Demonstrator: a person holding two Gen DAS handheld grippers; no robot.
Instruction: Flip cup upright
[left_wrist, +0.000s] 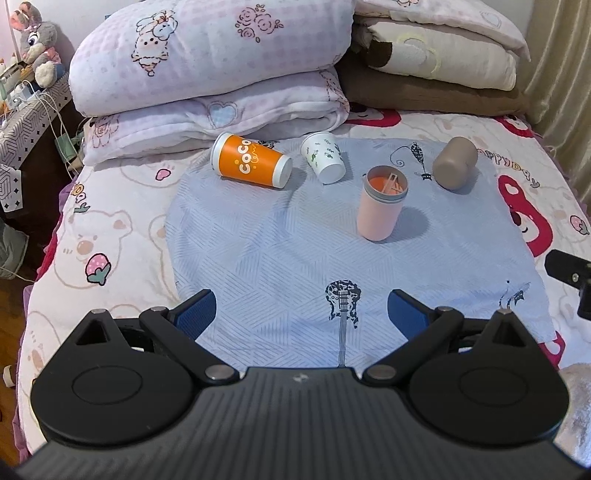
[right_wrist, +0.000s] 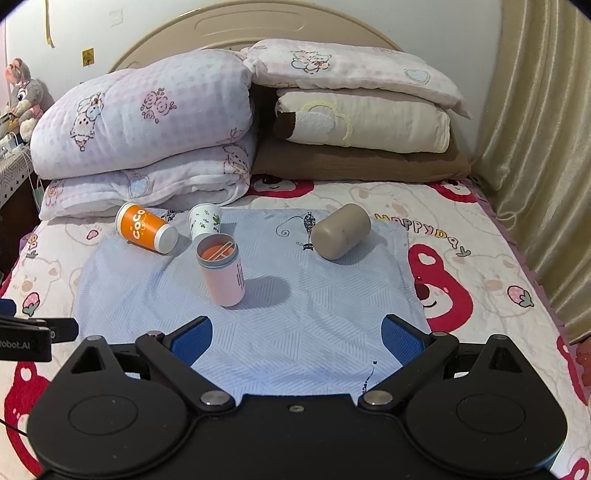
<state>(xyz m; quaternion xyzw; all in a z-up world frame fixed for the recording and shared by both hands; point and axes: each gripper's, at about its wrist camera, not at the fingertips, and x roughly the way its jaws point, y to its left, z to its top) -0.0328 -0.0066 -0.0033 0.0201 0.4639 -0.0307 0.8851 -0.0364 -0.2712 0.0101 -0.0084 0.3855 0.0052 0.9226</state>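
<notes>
Several cups rest on a light blue cloth (left_wrist: 280, 254) on the bed. An orange "CoCo" paper cup (left_wrist: 251, 161) lies on its side at the back left, also in the right wrist view (right_wrist: 146, 228). A white leaf-patterned cup (left_wrist: 324, 157) lies tipped beside it (right_wrist: 204, 220). A pink cup (left_wrist: 381, 202) stands upright with its mouth open (right_wrist: 221, 270). A taupe cup (left_wrist: 455, 162) lies on its side at the right (right_wrist: 340, 231). My left gripper (left_wrist: 301, 314) and right gripper (right_wrist: 297, 341) are open and empty, well short of the cups.
Folded quilts (right_wrist: 147, 140) and stacked pillows (right_wrist: 362, 122) sit behind the cloth at the headboard. A curtain (right_wrist: 543, 147) hangs on the right. A bedside cabinet with a plush toy (left_wrist: 37, 48) and cables stands at the left. The other gripper shows at the edge (left_wrist: 570, 275).
</notes>
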